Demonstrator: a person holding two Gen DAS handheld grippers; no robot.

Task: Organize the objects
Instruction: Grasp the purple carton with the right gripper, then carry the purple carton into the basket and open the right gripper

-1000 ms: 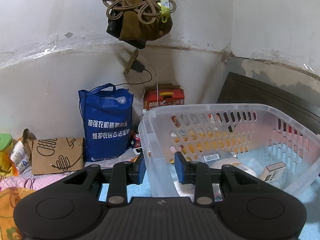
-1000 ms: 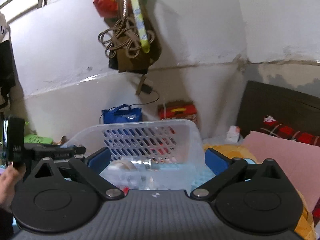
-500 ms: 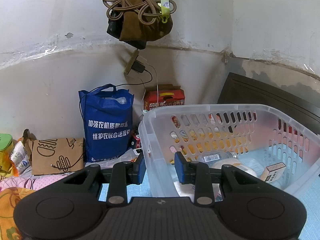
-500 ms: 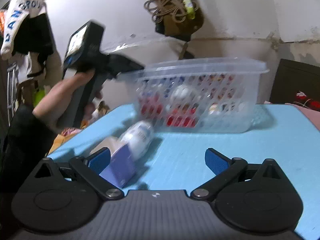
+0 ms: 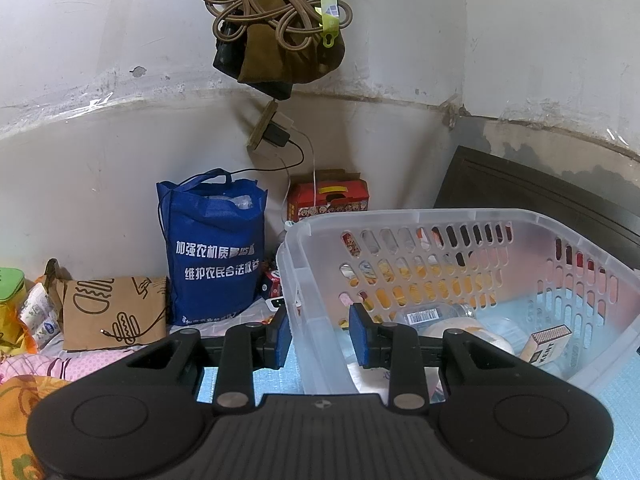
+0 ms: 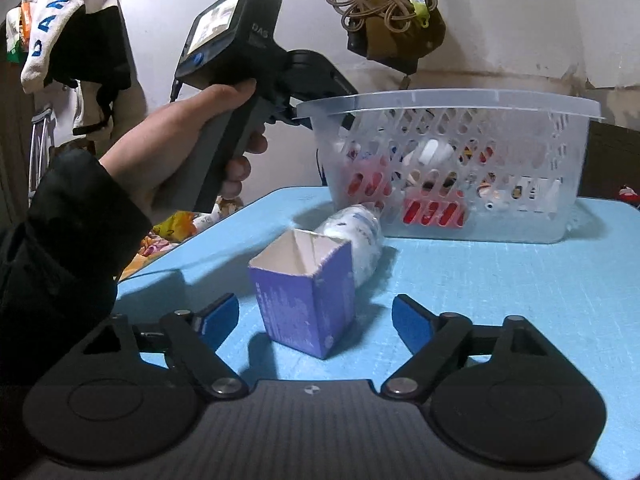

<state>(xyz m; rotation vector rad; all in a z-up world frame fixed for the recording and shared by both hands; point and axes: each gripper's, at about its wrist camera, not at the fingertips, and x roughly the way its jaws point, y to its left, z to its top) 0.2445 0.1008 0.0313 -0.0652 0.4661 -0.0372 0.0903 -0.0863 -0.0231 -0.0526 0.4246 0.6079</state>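
Observation:
A clear plastic basket [image 5: 500, 224] stands on the blue table and holds a KENT box [image 5: 548, 343], a bottle and other small items. My left gripper [image 5: 319, 334] is shut on the basket's near corner wall, one pad outside and one inside. In the right wrist view the basket [image 6: 452, 100] is at the back, with the left gripper held by a hand [image 6: 188, 136] at its left rim. My right gripper [image 6: 314, 318] is open, low over the table, with an open purple carton [image 6: 308, 296] between its fingers. A white bottle [image 6: 356, 236] lies behind the carton.
A blue tote bag [image 5: 212, 248], a brown paper bag [image 5: 112, 312] and a red box [image 5: 328, 196] stand by the wall left of the basket. A dark headboard [image 5: 540, 200] is behind it. Cords and a bag hang on the wall [image 5: 276, 36]. The blue table [image 6: 500, 300] extends right.
My right gripper has dropped from above the basket to table level and come up to the purple carton. The left gripper has stayed on the basket corner.

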